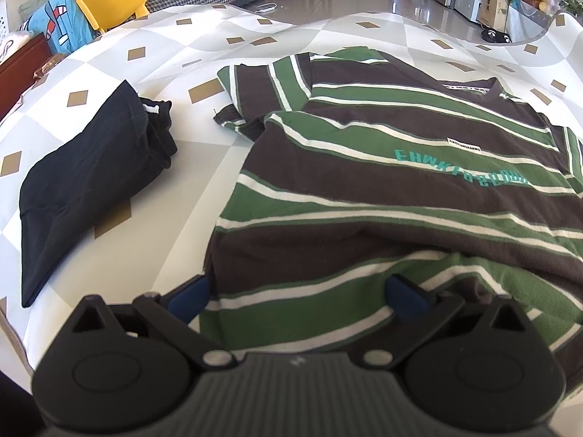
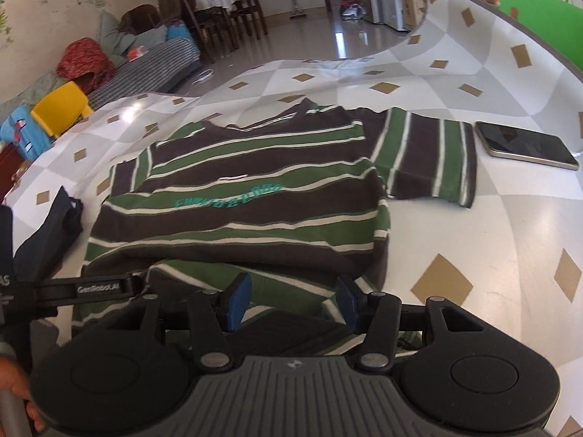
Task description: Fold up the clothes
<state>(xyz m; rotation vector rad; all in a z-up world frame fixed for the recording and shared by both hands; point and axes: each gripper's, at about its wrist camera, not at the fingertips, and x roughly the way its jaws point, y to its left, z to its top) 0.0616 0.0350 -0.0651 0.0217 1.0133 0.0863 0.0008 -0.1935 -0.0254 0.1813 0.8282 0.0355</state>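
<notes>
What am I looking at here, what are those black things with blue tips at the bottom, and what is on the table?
Each picture comes from a camera mounted on a handheld gripper; a person holds one in each hand. One view looks along the left gripper, the other along the right gripper. The blue tips are their finger pads. On the patterned tablecloth lies a striped T-shirt, brown, green and white, its bottom hem lifted toward the grippers. Both grippers stand open with shirt fabric between the fingers; neither visibly pinches it. Left of the shirt is a folded dark garment; right of it lies a phone.
</notes>
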